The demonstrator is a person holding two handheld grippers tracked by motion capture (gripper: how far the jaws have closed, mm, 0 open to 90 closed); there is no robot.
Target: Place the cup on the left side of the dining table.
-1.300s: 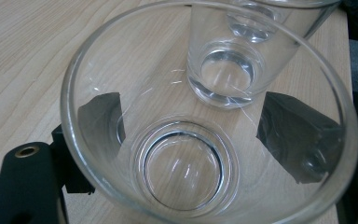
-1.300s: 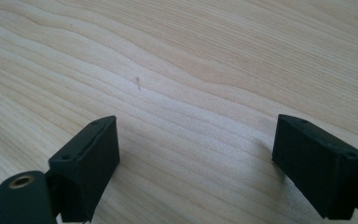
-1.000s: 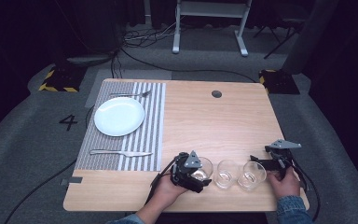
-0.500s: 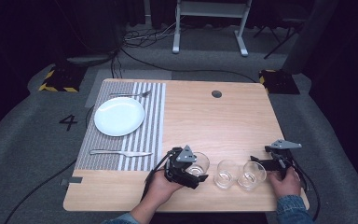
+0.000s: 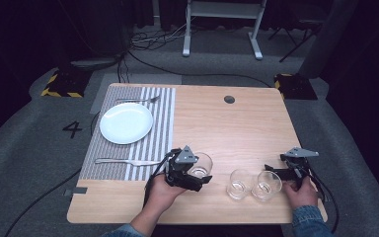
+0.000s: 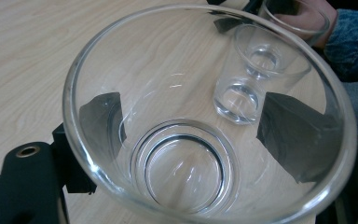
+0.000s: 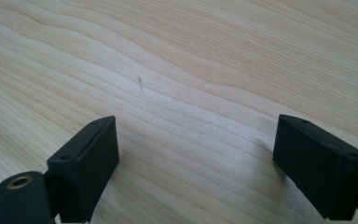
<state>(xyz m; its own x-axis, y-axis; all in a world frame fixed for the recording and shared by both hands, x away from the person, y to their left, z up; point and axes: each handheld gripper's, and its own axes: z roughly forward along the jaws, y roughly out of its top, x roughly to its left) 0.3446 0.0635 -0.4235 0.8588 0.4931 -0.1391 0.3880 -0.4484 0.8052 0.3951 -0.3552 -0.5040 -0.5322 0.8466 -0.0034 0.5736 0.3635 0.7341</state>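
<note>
Gripping a clear glass [image 5: 201,164] across its smooth, brittle wall near the desk's [image 5: 237,128] front edge, the left tool [image 5: 190,174] is clamping gently, while the right tool [image 5: 278,174] is resting wide, holding nothing.

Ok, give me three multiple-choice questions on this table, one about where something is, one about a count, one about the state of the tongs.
1. Where does the white plate lie?
A. on the striped mat
B. on bare wood beside the glasses
C. on the floor

2. How many clear glasses are there on or over the table?
A. one
B. three
C. five

3. What are the left tongs doing?
A. standing open over bare wood
B. shut on a fork
C. shut on a glass

Answers: 1 A, the plate rests on the mat at the table's far left. 2 B, one glass in the left tongs, two near the right tongs. 3 C, the left gripper view shows the pads pressing the glass wall.
</note>
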